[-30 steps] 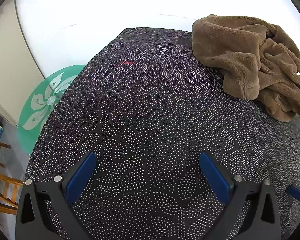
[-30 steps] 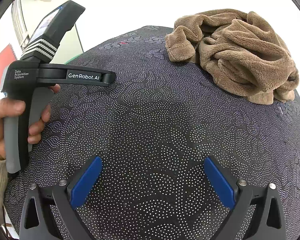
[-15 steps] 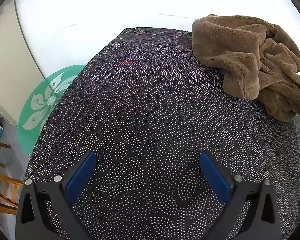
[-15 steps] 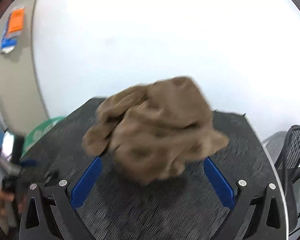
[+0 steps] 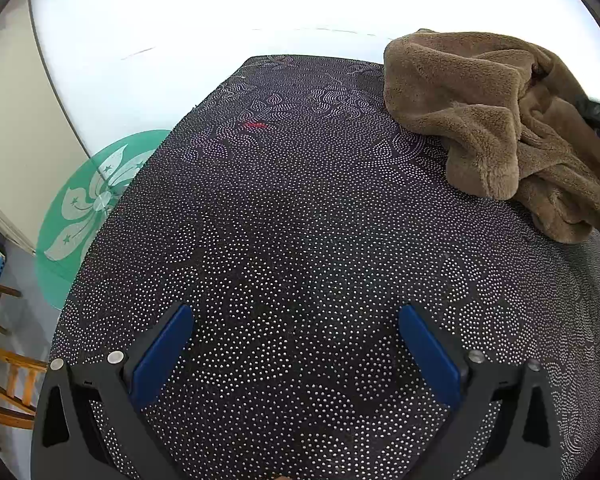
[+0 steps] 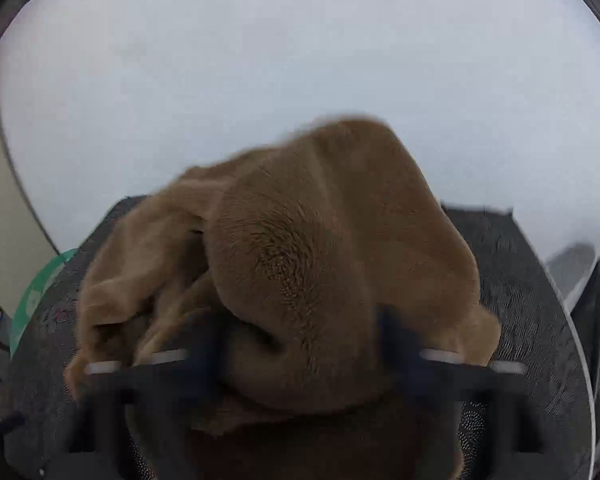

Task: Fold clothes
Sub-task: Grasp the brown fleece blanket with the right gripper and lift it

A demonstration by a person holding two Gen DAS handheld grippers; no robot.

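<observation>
Right gripper (image 6: 300,344) blurred, jaws apart around crumpled brown fleece garment (image 6: 300,264), grip unclear; left gripper (image 5: 296,340) spread wide over dark dotted tablecloth (image 5: 284,216); white wall (image 5: 204,12) behind.

- I read this as an office or lab room: plain white wall (image 5: 220,8), mesh office chair (image 6: 598,300).
- Green emblem disc (image 5: 88,204) beside dotted table (image 5: 300,220).

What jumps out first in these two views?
The crumpled brown fleece garment, heaped at the far right of the dark dotted tablecloth. In the right wrist view it fills the middle of the frame, bunched between the motion-blurred fingers of the right hand-held gripper. The left hand-held gripper is wide open over bare cloth, with a green disc bearing a white flower off the table's left edge.
</observation>
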